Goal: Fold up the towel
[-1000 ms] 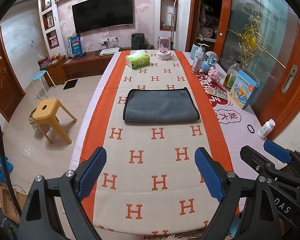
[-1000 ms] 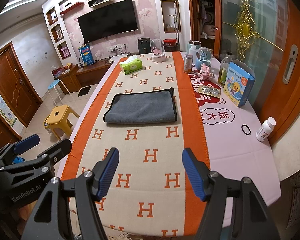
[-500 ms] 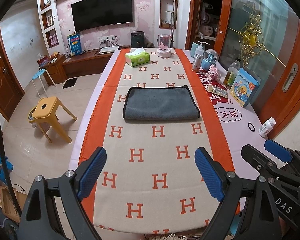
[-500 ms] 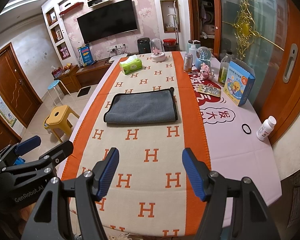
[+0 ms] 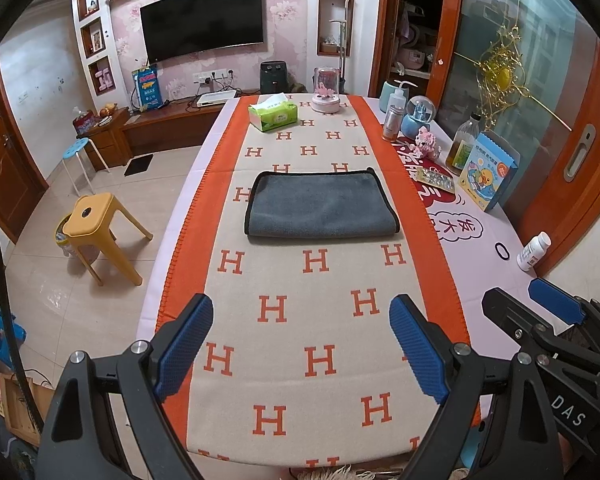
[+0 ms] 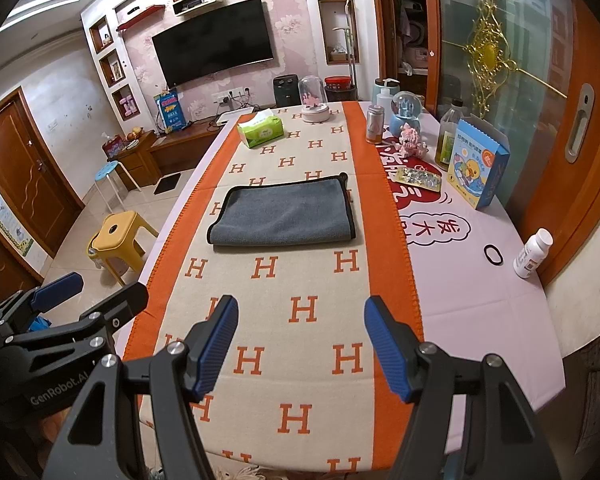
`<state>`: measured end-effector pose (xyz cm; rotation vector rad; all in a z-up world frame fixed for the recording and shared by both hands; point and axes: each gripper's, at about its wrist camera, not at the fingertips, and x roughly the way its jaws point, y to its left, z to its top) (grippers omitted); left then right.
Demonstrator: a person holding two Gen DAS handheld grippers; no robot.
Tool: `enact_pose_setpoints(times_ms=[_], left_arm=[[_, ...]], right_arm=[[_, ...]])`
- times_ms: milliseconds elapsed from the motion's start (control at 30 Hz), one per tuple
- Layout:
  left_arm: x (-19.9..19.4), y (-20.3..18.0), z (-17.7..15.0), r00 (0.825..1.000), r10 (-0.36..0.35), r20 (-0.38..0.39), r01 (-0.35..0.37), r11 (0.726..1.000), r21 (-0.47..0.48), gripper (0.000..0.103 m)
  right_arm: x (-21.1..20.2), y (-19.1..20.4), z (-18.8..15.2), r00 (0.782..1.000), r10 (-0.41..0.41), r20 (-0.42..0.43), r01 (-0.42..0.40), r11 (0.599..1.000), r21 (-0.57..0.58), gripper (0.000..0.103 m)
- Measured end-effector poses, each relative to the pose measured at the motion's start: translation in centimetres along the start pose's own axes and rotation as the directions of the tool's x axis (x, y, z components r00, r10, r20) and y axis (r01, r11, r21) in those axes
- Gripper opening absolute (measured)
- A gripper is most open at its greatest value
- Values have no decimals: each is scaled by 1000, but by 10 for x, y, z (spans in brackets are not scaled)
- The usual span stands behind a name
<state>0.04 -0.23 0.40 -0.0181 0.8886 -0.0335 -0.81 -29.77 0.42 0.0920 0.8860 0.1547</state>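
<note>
A grey towel with a black edge (image 5: 322,205) lies folded flat in the middle of the orange and beige H-pattern table runner (image 5: 312,304); it also shows in the right wrist view (image 6: 284,212). My left gripper (image 5: 300,344) is open and empty above the table's near end, well short of the towel. My right gripper (image 6: 300,346) is open and empty, also over the near end. Each gripper shows at the edge of the other's view, the right one (image 5: 548,320) and the left one (image 6: 60,308).
A green tissue box (image 5: 273,117) and a glass dome (image 5: 326,94) stand at the far end. Bottles, a snow globe, a blue box (image 5: 490,172), a white pill bottle (image 5: 533,251) and a black hair tie (image 5: 502,251) lie along the right side. A yellow stool (image 5: 100,228) stands on the floor at left.
Both grippers have drawn back slightly and risen a little; the towel sits a bit farther off. Both stay open, and the towel has not moved.
</note>
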Motion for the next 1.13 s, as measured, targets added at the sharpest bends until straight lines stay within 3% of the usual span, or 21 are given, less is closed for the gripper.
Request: enact_pose_setpoints(times_ms=[1133], left_arm=[[2, -1, -2, 1000, -3, -9, 3, 1000, 3, 89]], right_arm=[[0, 0, 0, 1000, 1, 0, -1, 1000, 0, 66]])
